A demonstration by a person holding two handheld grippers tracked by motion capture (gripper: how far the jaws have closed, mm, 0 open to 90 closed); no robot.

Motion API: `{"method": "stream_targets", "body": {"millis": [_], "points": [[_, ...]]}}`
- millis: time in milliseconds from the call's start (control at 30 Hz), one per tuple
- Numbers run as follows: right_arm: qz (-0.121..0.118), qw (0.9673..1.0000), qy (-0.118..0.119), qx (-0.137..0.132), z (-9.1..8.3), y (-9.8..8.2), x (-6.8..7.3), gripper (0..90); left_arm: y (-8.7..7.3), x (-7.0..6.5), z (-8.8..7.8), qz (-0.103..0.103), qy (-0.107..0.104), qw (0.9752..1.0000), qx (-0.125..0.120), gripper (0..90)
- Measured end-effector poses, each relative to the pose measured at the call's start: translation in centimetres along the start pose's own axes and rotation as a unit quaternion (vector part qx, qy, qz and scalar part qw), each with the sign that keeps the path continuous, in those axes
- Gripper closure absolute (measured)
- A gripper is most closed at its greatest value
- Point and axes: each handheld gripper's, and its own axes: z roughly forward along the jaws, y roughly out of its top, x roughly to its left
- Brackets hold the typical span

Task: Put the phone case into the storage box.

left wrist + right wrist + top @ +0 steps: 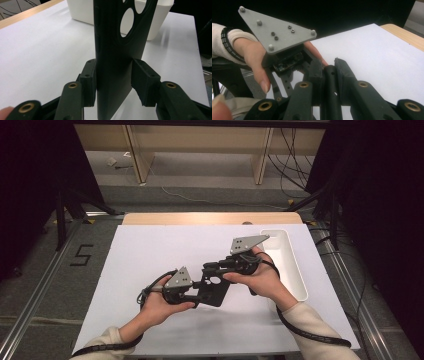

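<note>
I pinch a black phone case (117,62) between both claws above the white table (150,250): my left gripper (113,82) clamps its flat sides, my right gripper (329,75) squeezes its edge.

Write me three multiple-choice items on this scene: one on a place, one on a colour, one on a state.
1. Where does the white bin stand?
A. On the table, at its right side
B. At the table's left edge
C. On the floor

2. What colour is the phone case?
A. White
B. Black
C. Red

3. How is the right gripper?
A. Open, with nothing between its jaws
B. Shut on the phone case
C. Lying unheld on the table

Answers:
1 A: in the high view the bin sits beside the person's right hand.
2 B: the case is black in every view.
3 B: the right gripper view shows both pads pressed on the thin case.
</note>
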Motion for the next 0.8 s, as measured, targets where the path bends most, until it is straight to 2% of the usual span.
{"method": "stream_targets", "body": {"millis": [133,367,500,600,667,800], "points": [[-0.003,1.0,0.007,0.0,0.0,0.0,0.1,77.8,0.0,-0.1,0.0,0.005,-0.003,1.0,0.006,58.3],[-0.011,0.9998,0.017,-0.007,0.1,0.1,0.1,74.7,0.2,0.2,-0.5,0.003,-0.006,0.9998,0.016,72.9],[-0.035,0.9993,0.011,-0.008,-0.1,0.1,-0.1,57.3,0.4,0.1,-0.6,-0.001,-0.014,0.9997,0.02,79.6],[-0.037,0.9992,-0.002,-0.016,-0.3,0.1,-0.4,45.6,0.6,0.1,-0.8,-0.005,-0.007,0.9998,0.017,80.0],[-0.034,0.9989,-0.022,-0.026,-0.3,0.0,-0.5,36.5,0.7,0.1,-0.9,-0.007,-0.002,0.9999,0.014,80.2],[-0.011,0.9986,-0.015,-0.049,-0.3,-0.1,-0.7,29.3,0.7,0.2,-1.0,-0.017,0.006,0.9998,0.011,80.2]]}}
